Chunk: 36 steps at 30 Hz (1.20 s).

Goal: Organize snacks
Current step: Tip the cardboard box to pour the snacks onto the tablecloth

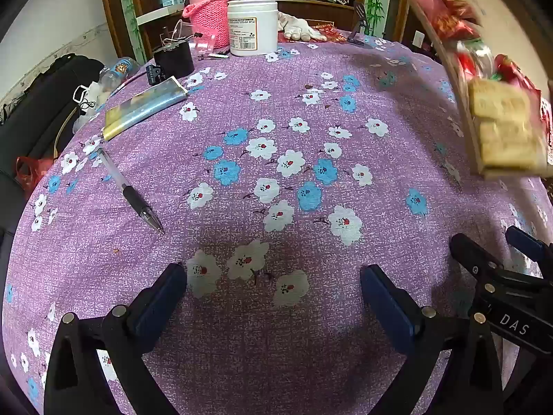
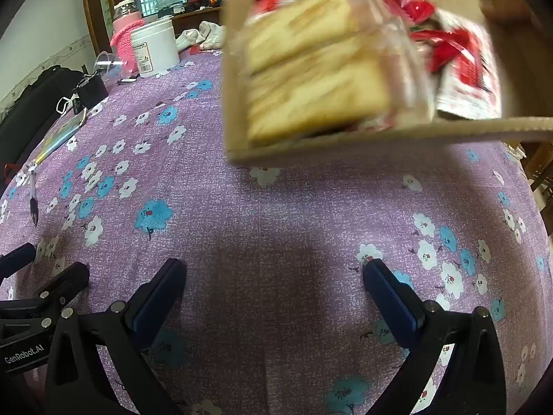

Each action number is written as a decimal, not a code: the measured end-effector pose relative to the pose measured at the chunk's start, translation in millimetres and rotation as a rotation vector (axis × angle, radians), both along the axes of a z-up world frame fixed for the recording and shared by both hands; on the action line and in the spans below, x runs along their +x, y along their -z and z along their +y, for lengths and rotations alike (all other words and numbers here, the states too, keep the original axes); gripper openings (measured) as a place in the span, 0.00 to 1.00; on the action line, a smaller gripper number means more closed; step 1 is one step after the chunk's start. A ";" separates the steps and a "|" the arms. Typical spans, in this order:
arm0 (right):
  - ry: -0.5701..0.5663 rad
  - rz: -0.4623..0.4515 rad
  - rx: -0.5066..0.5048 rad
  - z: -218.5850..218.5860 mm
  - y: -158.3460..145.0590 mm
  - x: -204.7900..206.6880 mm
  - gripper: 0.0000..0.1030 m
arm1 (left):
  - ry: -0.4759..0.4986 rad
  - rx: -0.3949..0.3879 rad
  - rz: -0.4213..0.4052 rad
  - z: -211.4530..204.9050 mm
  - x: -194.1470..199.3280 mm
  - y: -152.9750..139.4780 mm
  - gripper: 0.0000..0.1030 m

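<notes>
A cardboard box full of snacks is tilted in the air above the table, blurred by motion. It holds clear-wrapped pale biscuits and red-and-white packets. In the left wrist view the box is at the upper right, with the biscuits and red packets inside. My left gripper is open and empty, low over the purple flowered tablecloth. My right gripper is open and empty, below the box. Neither touches the box.
On the left lie a pen and a silver-blue packet. At the back stand a white tub, a pink knitted jar holder, a black box and white gloves. A black bag sits off the table's left edge.
</notes>
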State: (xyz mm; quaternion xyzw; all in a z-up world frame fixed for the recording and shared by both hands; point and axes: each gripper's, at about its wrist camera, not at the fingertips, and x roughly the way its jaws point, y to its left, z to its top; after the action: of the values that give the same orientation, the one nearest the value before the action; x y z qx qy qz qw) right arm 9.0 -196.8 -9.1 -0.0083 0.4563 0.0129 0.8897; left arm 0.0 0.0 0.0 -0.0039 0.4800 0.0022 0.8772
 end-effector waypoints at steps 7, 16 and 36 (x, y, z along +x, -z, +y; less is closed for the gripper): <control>0.000 -0.001 0.001 -0.4 0.4 -0.4 1.00 | 0.000 0.000 0.000 0.0 0.0 0.0 1.00; 0.000 -0.001 0.001 -1.1 -2.6 -2.4 1.00 | 0.000 0.000 0.000 0.6 0.6 0.0 1.00; 0.000 0.000 0.002 -1.5 -2.0 -2.4 1.00 | 0.000 0.001 0.000 -0.2 0.2 -0.2 1.00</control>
State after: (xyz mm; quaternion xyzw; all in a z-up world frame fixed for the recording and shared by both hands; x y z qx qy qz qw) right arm 6.6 -198.3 -7.1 -0.0077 0.4563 0.0134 0.8897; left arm 0.2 -0.2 0.2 -0.0035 0.4800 0.0023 0.8773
